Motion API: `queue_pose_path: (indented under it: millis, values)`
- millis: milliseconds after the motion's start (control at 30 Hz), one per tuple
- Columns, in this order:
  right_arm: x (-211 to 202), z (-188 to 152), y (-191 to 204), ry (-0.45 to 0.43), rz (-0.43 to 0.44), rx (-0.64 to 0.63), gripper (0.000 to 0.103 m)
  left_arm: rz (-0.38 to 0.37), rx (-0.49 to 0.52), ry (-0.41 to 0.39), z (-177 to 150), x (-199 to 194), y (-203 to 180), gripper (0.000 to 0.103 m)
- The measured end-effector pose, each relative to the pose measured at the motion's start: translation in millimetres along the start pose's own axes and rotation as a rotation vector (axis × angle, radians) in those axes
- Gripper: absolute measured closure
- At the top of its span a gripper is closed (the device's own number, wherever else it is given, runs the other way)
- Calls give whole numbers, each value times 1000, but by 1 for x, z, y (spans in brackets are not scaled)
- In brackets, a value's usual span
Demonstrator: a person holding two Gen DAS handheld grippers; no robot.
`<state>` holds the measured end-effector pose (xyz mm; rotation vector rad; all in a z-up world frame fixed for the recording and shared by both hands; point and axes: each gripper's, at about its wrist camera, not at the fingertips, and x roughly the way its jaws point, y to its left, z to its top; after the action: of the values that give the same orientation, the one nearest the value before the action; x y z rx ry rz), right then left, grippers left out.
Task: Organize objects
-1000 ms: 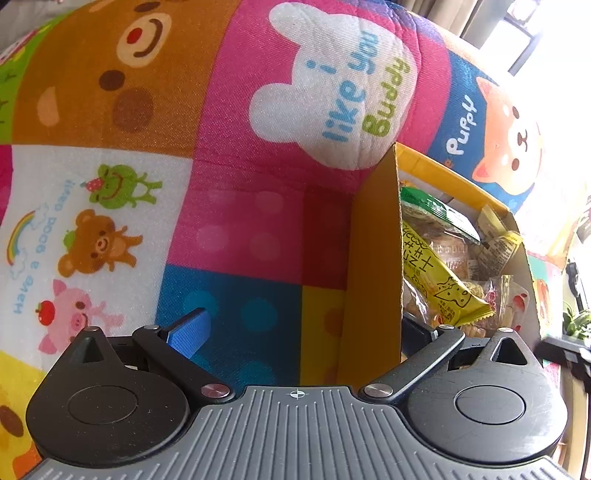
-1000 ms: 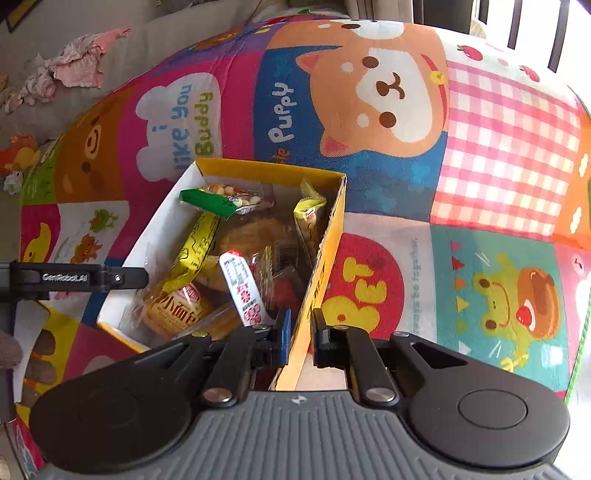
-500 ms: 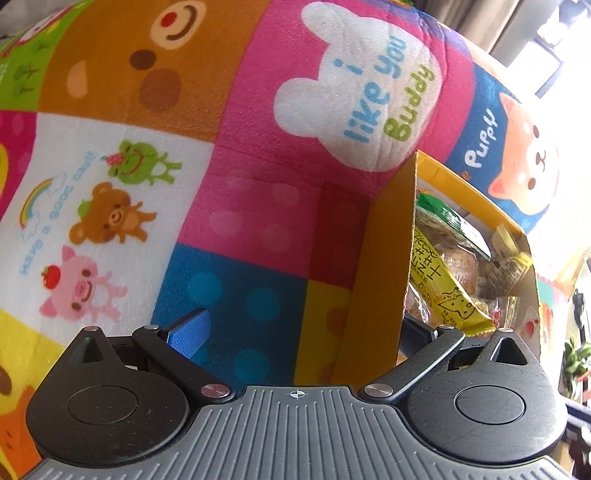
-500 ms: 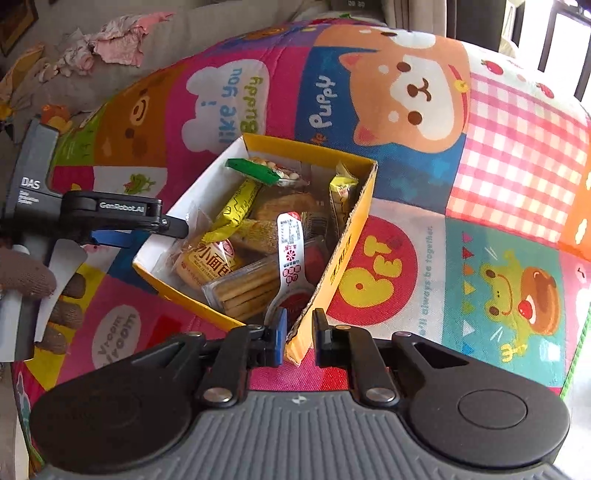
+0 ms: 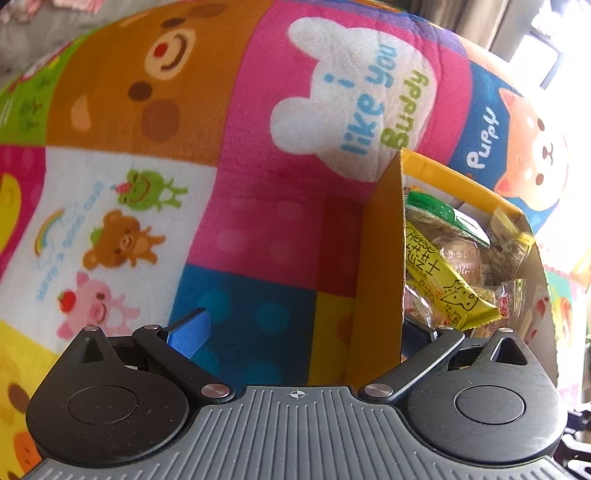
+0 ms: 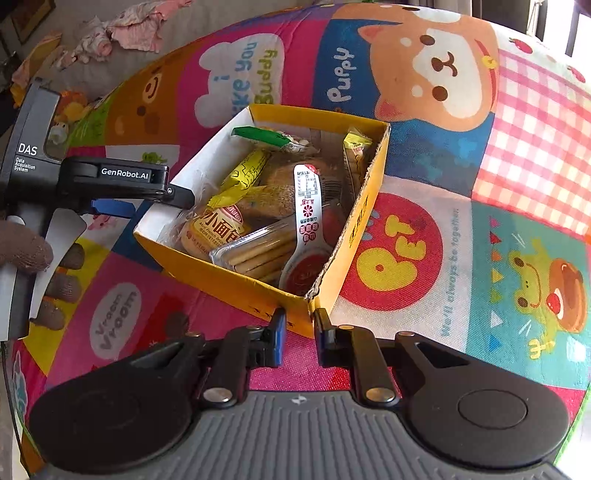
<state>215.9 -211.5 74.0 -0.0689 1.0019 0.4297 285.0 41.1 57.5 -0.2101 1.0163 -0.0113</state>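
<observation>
A yellow cardboard box (image 6: 221, 275) full of snack packets sits on a colourful cartoon play mat (image 6: 461, 258). Inside lie a yellow cheese bar (image 5: 439, 277), a green-topped packet (image 6: 260, 134), a pack of biscuit sticks (image 6: 255, 251) and a white and red spoon-shaped pack (image 6: 308, 206). My right gripper (image 6: 298, 332) is at the box's near corner. Its jaws are opening, the corner stands in the narrow gap, and the pads do not press it. My left gripper (image 5: 303, 328) is wide open astride the box's left wall (image 5: 380, 277), one finger inside and the blue pad (image 5: 188, 332) outside.
A gloved hand (image 6: 33, 254) holds the left gripper (image 6: 147, 201) at the box's left side. Crumpled pink clothes (image 6: 122, 35) lie on a grey surface beyond the mat's far left edge. Bright window light comes from the right.
My right gripper has let go of the box wall and drawn back to its near corner, jaws slightly parted. The left gripper has stayed astride the left wall, tilting up a little.
</observation>
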Motion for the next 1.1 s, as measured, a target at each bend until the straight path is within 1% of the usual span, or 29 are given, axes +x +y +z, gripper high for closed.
queue_pose_path:
  millis: [133, 167, 200, 267, 367, 400, 433, 467, 500, 533, 567, 633, 700, 767, 800, 900, 933, 1000, 1100]
  values:
    - [-3, -9, 1, -21, -19, -35, 88, 11, 49, -50, -6, -13, -7, 0]
    - [-6, -11, 1, -26, -28, -27, 88, 13, 50, -77, -10, -22, -7, 0]
    - [-10, -14, 1, -35, -36, -12, 84, 8, 48, -108, -14, -33, -6, 0]
    - [-18, -21, 2, -43, -49, 30, 83, 1, 43, -169, -28, -57, -1, 0]
    - [-33, -42, 10, -52, -68, 90, 80, 9, 39, -235, -63, -94, 9, 0]
    - [-38, -52, 16, -57, -79, 103, 72, 9, 33, -245, -81, -106, 12, 0]
    - [-43, -63, 23, -64, -93, 111, 60, 5, 34, -248, -99, -115, 14, 0]
    - [-48, -75, 31, -72, -111, 118, 55, -2, 41, -243, -117, -121, 16, 0]
    - [-53, -90, 41, -80, -131, 130, 44, -9, 54, -232, -135, -125, 17, 0]
    - [-58, -103, 49, -86, -143, 143, 37, -13, 72, -213, -155, -128, 18, 0]
    - [-62, -116, 57, -88, -151, 158, 35, -11, 86, -191, -171, -128, 19, 0]
    - [-64, -139, 72, -82, -169, 185, 23, -9, 108, -147, -199, -125, 20, 0]
    - [-61, -159, 83, -74, -191, 201, 16, 5, 123, -125, -223, -118, 21, 0]
    - [-55, -174, 90, -60, -201, 206, 14, 29, 133, -118, -242, -112, 21, 0]
    - [-51, -179, 90, -52, -209, 207, 12, 47, 156, -156, -250, -112, 18, 0]
    - [-40, -186, 87, -56, -242, 217, 0, 90, 200, -209, -265, -108, 8, 0]
    - [-35, -187, 85, -57, -265, 214, 0, 87, 204, -234, -267, -105, 5, 0]
    - [-31, -189, 84, -94, -282, 175, 0, 77, 206, -271, -268, -100, 1, 0]
    - [-29, -189, 78, -127, -252, 146, 0, 82, 205, -304, -267, -93, -7, 0]
